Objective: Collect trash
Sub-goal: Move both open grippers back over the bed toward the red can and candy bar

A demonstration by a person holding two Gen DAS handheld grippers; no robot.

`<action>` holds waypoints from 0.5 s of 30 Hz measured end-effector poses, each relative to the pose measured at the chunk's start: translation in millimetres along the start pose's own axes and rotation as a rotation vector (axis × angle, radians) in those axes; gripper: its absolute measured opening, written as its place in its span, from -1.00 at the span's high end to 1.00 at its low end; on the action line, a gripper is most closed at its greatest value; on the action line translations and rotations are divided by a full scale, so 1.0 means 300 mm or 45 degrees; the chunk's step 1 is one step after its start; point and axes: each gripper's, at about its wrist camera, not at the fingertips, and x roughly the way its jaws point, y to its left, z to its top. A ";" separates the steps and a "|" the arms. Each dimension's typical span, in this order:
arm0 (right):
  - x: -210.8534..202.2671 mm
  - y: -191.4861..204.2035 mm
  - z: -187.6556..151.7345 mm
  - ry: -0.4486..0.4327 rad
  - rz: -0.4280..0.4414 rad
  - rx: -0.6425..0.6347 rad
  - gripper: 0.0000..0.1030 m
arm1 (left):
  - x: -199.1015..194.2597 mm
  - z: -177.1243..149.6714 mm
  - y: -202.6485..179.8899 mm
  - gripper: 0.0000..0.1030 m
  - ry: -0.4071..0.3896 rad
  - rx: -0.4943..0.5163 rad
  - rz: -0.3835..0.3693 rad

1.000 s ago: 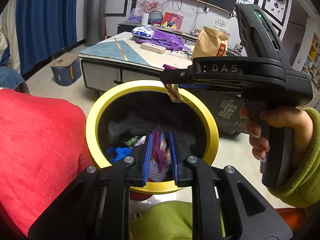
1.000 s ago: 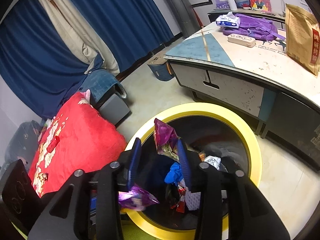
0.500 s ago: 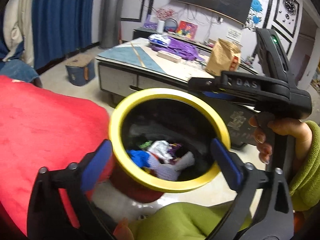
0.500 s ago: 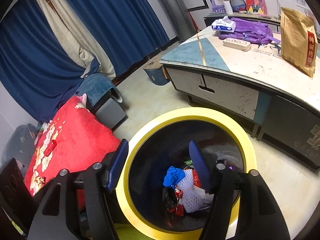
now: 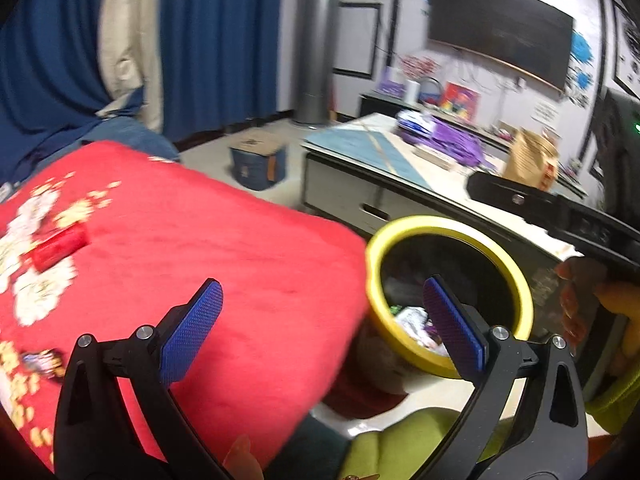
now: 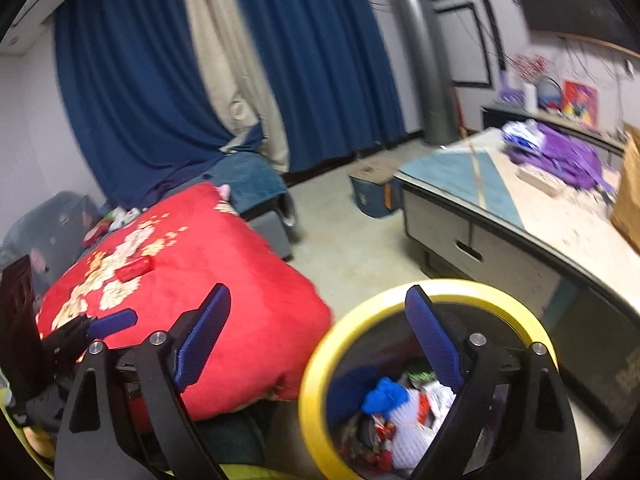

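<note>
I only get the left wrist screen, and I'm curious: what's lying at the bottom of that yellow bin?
Observer: The right wrist view looks straight into the yellow bin: a blue crumpled piece lies on top, and your view hides it.
Visitor: Anything else in there?
Observer: White foam netting sits just beneath the blue piece.
Visitor: Is the other gripper carrying something?
Observer: No, the right gripper is open and empty.

Bin (image 6: 400,300) mouth unblocked above; red cushion (image 6: 208,264) crowds its left.
</note>
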 end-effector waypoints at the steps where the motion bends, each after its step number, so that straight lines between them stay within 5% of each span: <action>1: 0.003 0.017 0.006 -0.004 0.011 -0.011 -0.70 | -0.011 0.001 0.023 -0.79 -0.006 -0.020 0.023; 15: 0.131 0.284 0.079 0.071 0.172 -0.099 -0.74 | -0.180 -0.029 0.335 -0.79 -0.011 -0.319 0.260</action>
